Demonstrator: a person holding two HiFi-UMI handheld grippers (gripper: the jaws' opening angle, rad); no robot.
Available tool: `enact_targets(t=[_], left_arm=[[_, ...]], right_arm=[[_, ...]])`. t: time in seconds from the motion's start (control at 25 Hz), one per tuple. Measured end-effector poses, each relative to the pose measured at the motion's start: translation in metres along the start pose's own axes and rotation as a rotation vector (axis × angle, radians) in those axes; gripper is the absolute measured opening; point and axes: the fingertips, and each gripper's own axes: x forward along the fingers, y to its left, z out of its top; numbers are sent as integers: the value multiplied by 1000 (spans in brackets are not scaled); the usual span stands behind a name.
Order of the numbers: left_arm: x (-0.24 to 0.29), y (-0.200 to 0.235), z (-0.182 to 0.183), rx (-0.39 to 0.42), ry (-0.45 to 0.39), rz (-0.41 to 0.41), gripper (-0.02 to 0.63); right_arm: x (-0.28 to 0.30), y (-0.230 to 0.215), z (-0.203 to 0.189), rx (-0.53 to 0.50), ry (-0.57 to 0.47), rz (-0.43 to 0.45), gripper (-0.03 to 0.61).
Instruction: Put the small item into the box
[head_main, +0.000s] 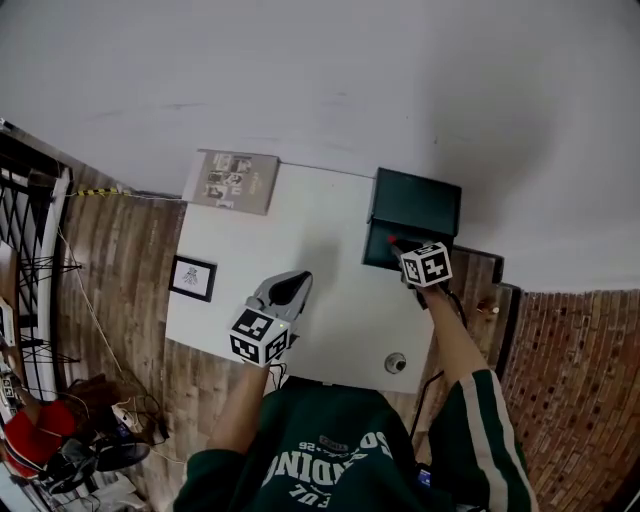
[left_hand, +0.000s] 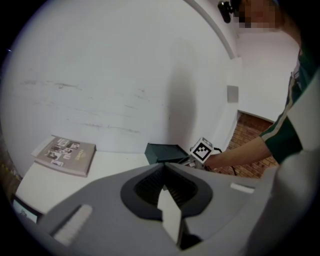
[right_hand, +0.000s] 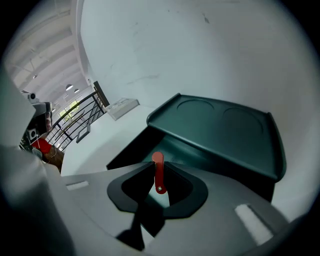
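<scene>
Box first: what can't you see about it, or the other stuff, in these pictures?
- Box inside: right gripper view, mostly hidden behind the right hand-held gripper holding the red tag.
- Round thing on the table: head view, too small to name.
- Book cover: head view, print too small to read.

Plain white wall (head_main: 320, 80) behind a white table (head_main: 320, 300) with a gray magazine (head_main: 232, 180) at its far left corner, brown brick-pattern floor (head_main: 120, 270) on both sides, black metal railing (head_main: 25, 200) far left, loose cables (head_main: 100, 330) on floor, soft even light.
</scene>
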Motion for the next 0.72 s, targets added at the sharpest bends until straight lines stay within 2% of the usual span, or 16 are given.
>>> enact_targets(t=[0.44,0.72], left_arm=[[-13,19,-6,-30,-1,47,54],[-14,18,-7,-26,-1,51,54]], right_arm=[[32,-6,-17,-34,149,-45,58],[29,-6,-10,-6,106,-28,77]])
